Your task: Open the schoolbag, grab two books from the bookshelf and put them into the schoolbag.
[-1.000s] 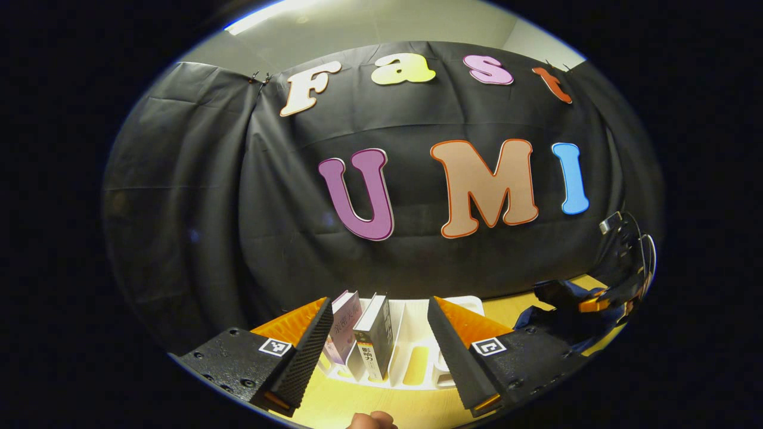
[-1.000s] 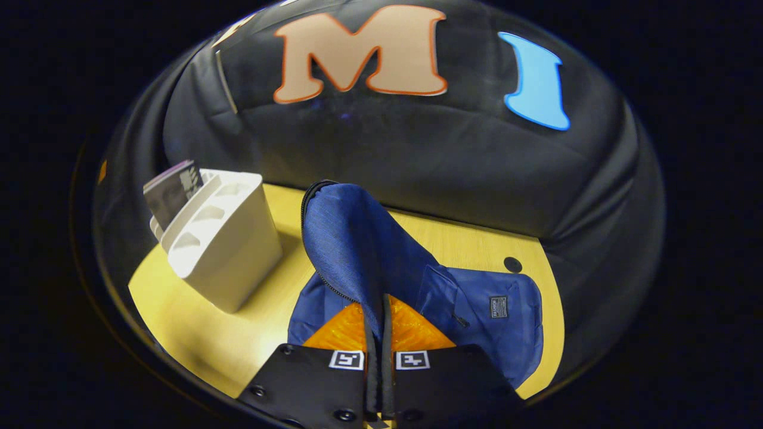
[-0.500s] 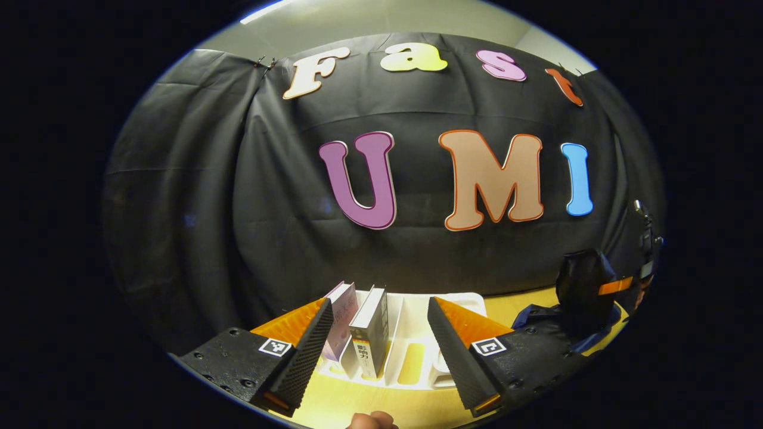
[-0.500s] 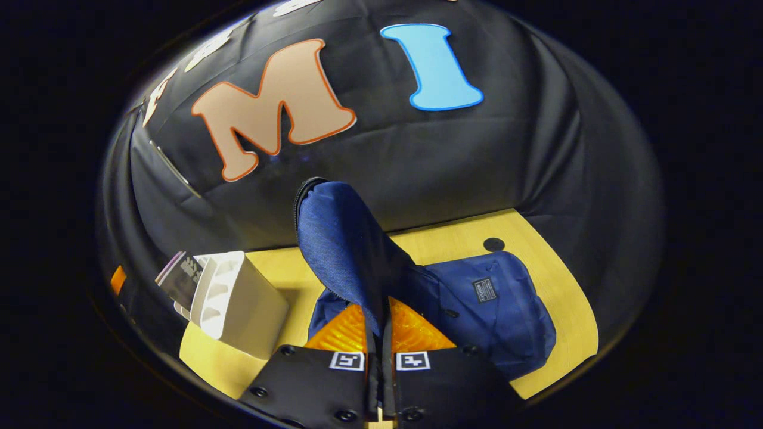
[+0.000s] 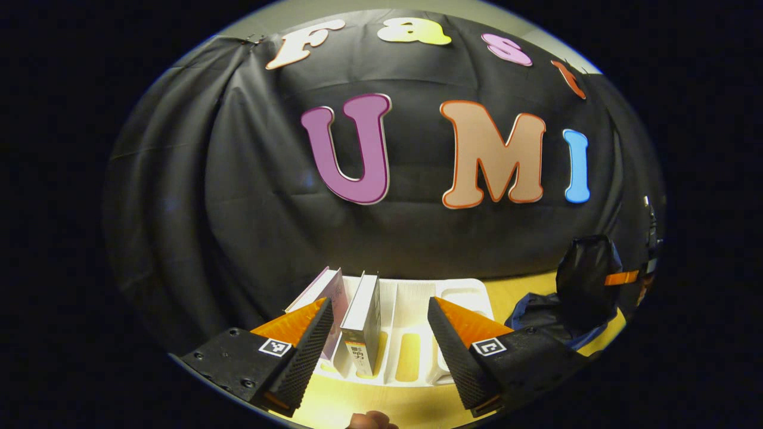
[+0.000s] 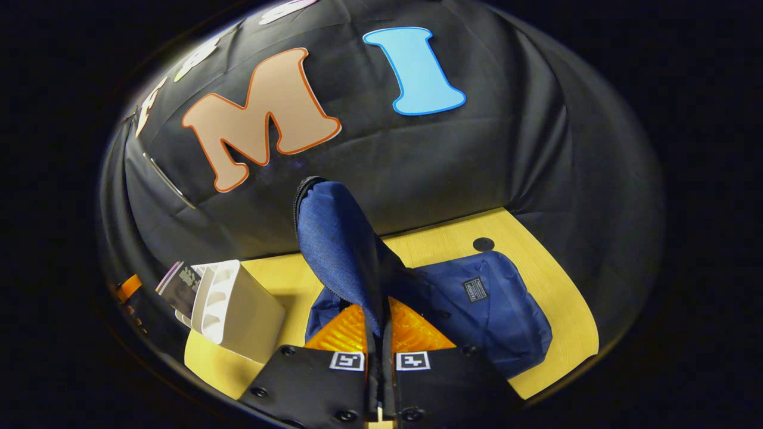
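Camera placement: two gripper-mounted fisheye views over one yellow tabletop [image 6: 465, 229].

The left gripper view looks level across the table edge toward the booth wall, the white bookshelf [image 5: 411, 298] close ahead between its jaws. The right gripper view looks steeply down, the blue schoolbag [image 6: 477, 310] directly ahead of its jaws. Both views share the bookshelf, schoolbag and tabletop.

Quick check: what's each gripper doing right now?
Left gripper: open, holding nothing, lined up on the books in the bookshelf.
Right gripper: shut on the schoolbag flap, holding it up.
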`<state>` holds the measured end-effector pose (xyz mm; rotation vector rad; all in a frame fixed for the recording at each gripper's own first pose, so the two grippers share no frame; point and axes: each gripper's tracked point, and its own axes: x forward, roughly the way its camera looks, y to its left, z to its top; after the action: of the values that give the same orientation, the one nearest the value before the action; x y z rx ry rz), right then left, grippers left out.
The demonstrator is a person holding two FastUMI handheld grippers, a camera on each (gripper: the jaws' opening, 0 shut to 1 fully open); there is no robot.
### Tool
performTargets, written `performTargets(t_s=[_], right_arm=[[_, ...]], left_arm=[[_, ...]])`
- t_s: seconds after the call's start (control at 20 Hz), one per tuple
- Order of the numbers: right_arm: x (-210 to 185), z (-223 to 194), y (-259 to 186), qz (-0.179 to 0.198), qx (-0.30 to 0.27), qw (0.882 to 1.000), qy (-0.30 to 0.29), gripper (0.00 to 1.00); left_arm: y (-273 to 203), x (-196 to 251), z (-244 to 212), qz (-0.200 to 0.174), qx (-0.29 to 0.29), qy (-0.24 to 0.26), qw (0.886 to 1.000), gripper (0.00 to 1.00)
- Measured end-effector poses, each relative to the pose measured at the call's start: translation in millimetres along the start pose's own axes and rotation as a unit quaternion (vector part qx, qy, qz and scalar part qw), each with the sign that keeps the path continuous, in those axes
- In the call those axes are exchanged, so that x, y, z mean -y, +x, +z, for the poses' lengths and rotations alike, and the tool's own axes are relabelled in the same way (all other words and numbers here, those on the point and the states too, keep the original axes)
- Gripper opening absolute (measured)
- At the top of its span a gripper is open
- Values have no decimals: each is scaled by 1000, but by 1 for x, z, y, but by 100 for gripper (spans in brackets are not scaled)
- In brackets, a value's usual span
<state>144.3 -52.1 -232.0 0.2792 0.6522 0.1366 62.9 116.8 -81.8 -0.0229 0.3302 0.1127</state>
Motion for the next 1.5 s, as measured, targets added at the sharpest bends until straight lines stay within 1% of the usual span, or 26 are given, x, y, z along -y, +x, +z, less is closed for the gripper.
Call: performTargets(t_s=[0.05, 0.1, 0.15, 0.2, 0.3, 0.45, 0.55, 0.65, 0.75, 0.8, 0.85, 0.9, 0.95, 1.05, 1.15, 1.2, 1.25, 1.4, 1.5], right_arm=[[1, -1, 1, 0, -1, 1000, -1, 4], [0, -1, 1, 1, -1, 1000, -2, 7], [1, -1, 1, 2, -1, 1000, -2, 7], [1, -2, 1, 1, 0, 1000, -2, 5], [1, -3, 0, 1, 0, 1000, -1, 6], [0, -4, 0, 0, -1, 1000, -3, 6], [0, -4, 1, -1, -3, 1000, -5, 6], [0, -4, 1, -2, -4, 1000, -5, 5], [1, -5, 1, -3, -3, 1000, -5, 5], [1, -5, 1, -5, -4, 1000, -6, 7], [1, -5, 1, -6, -4, 1000, -5, 6], [0, -5, 1, -7, -4, 1000, -4, 7], [0, -5, 1, -8, -3, 1000, -4, 6], [0, -6, 2, -10, -3, 1000, -3, 6], [0, -6, 3, -12, -4, 1000, -4, 6], [0, -6, 2, -13, -4, 1000, -4, 5], [0, -6, 2, -14, -3, 1000, -3, 6], [0, -8, 2, -16, -2, 1000, -3, 6], [0, -8, 2, -17, -3, 1000, 0, 6]], left_arm=[[8, -3, -3, -3, -23, 4, 1000, 94], [16, -4, -10, -10, -52, 6, 999, 93], [23, -7, -13, -14, -72, 1, 997, 93], [29, -10, -21, -19, -95, -8, 995, 94], [42, -14, -29, -23, -134, -34, 990, 94], [57, -19, -42, -17, -188, -51, 981, 94], [66, -21, -47, -16, -213, -50, 976, 95], [78, -24, -55, -10, -230, -33, 973, 95], [88, -25, -60, -13, -250, -14, 968, 95], [90, -26, -63, -13, -256, -11, 966, 95], [96, -23, -67, -19, -268, -11, 963, 95], [101, -24, -72, -18, -276, -10, 961, 94], [105, -29, -76, -12, -285, -5, 959, 94], [112, -36, -82, -5, -300, 12, 954, 95], [117, -38, -84, -7, -309, 26, 951, 94], [120, -37, -84, -11, -311, 30, 950, 97], [122, -35, -86, -15, -315, 35, 948, 93], [126, -33, -93, -20, -329, 43, 943, 90], [125, -36, -101, -15, -353, 50, 934, 83]])
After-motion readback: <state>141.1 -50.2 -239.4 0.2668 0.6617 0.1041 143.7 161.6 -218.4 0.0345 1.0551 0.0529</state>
